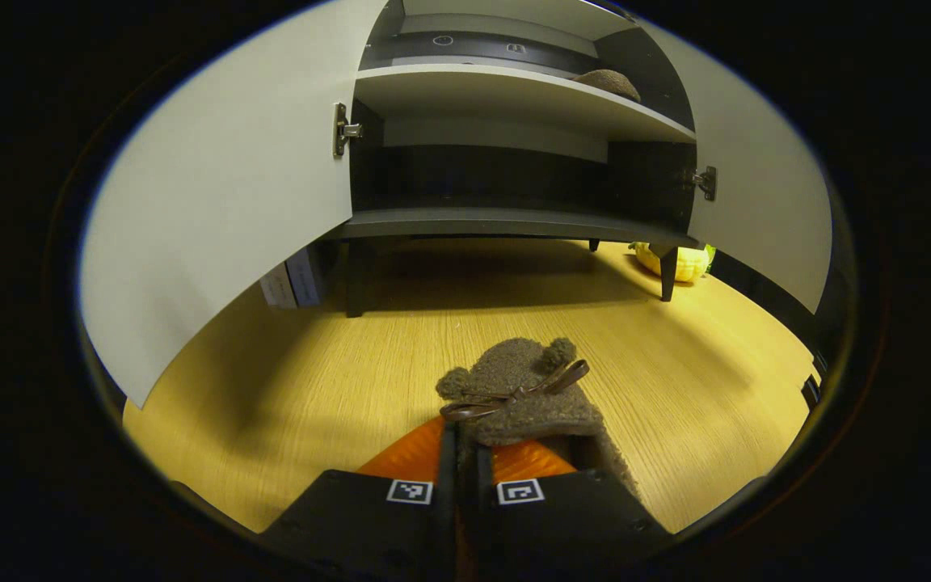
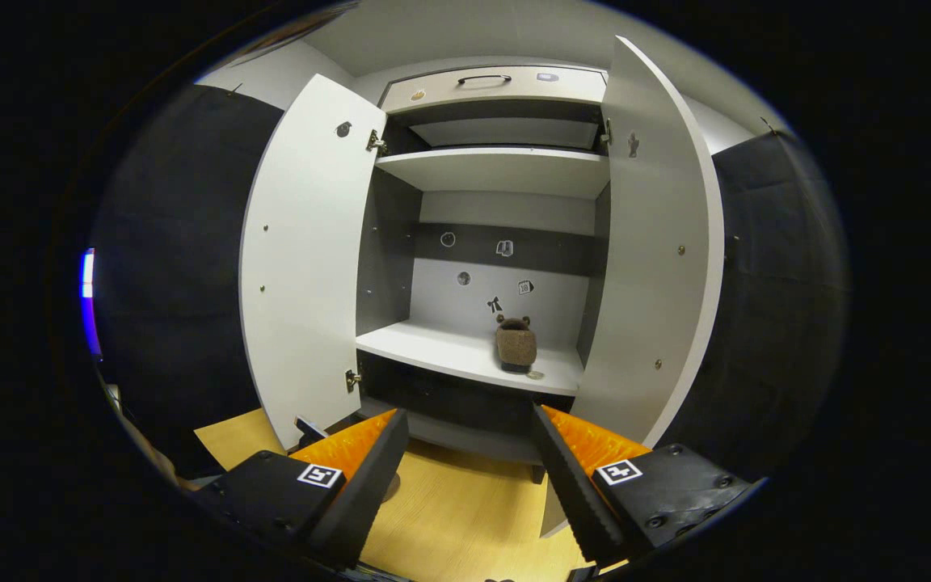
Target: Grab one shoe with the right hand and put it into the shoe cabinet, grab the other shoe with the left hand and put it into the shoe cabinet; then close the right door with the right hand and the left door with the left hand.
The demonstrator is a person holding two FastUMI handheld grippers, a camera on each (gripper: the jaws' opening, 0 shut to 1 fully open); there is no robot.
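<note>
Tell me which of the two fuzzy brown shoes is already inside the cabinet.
The shoe on the cabinet's middle shelf, standing near its right side, is already in. The other shoe, with the brown bow, is out over the wooden floor, clamped in the left gripper.

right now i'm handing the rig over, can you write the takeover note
Left gripper: shut on the second shoe, low over the wooden floor in front of the shoe cabinet.
Right gripper: open, empty, facing the cabinet.
Done: first shoe sits on the middle shelf.
Left: put the second shoe inside, then close the right door with the right gripper and the left door with the left.
</note>
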